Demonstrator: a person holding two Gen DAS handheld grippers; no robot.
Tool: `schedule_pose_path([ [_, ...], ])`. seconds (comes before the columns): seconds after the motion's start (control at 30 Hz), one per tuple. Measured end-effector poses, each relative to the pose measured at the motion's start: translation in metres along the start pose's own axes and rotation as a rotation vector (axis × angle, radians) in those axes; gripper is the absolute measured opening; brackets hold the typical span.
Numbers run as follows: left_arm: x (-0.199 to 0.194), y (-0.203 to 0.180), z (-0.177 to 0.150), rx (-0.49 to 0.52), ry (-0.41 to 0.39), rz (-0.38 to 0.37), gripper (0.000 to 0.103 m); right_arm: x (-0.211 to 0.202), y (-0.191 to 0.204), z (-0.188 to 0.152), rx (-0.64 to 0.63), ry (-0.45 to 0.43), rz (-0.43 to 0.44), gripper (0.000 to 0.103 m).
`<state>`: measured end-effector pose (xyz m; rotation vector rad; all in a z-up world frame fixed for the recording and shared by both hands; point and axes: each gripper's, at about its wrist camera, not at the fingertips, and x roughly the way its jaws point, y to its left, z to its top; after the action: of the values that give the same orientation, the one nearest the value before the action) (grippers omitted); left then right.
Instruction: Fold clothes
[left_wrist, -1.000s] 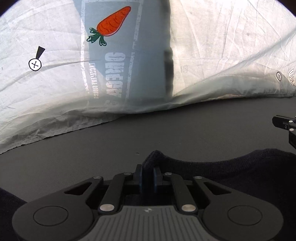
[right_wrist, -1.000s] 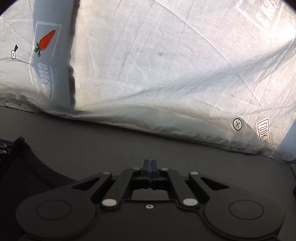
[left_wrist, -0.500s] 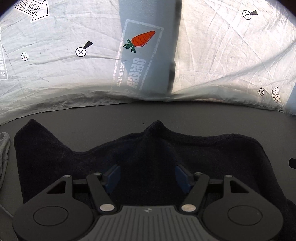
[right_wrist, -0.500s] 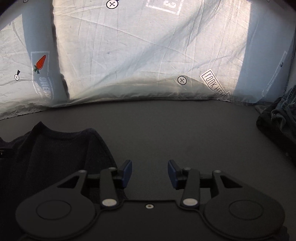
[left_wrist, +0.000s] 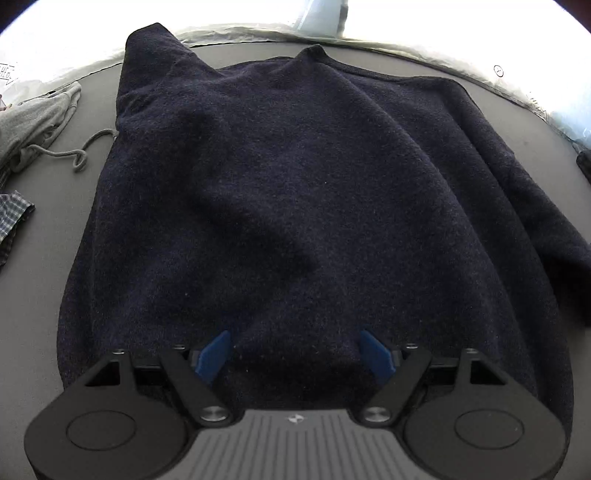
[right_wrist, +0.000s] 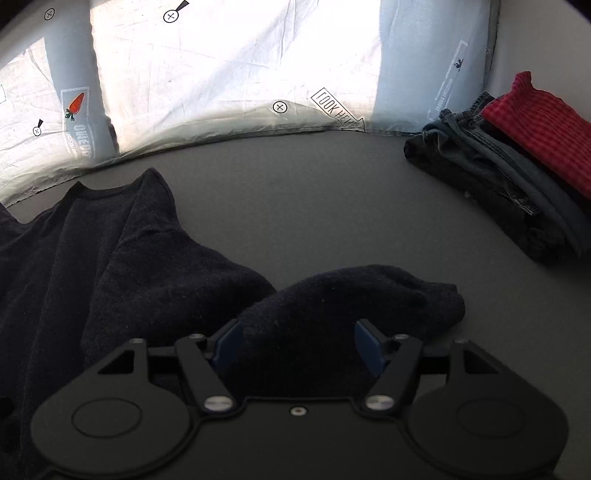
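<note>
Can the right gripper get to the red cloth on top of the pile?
Probably yes. The red cloth tops the pile off to the side, with only bare table between. The right gripper, jaws opening over the dark sweater, holds nothing.

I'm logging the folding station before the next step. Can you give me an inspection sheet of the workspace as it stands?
Surface: dark grey table, matte.
Job's things: dark navy sweater spread flat; one sleeve bunched at its side.
Clutter: grey garment with drawstring, checked cloth, folded stack topped by red cloth.
Grippers: left gripper and right gripper opening over the sweater, pads clear of it.
Cables: nothing seen.
Surroundings: white printed sheet behind the table.
</note>
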<state>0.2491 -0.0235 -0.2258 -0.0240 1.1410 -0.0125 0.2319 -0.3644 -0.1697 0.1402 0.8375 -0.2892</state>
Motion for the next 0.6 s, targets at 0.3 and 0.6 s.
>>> schedule_pose_path([
  [0.3, 0.009, -0.011, -0.006, -0.078, -0.003, 0.104, 0.103, 0.003, -0.055, -0.016, 0.118, 0.043, -0.024, 0.073],
  [0.6, 0.019, -0.012, 0.02, -0.083, 0.075, 0.095, 0.103, 0.053, -0.1, -0.002, 0.311, 0.084, -0.049, 0.067],
])
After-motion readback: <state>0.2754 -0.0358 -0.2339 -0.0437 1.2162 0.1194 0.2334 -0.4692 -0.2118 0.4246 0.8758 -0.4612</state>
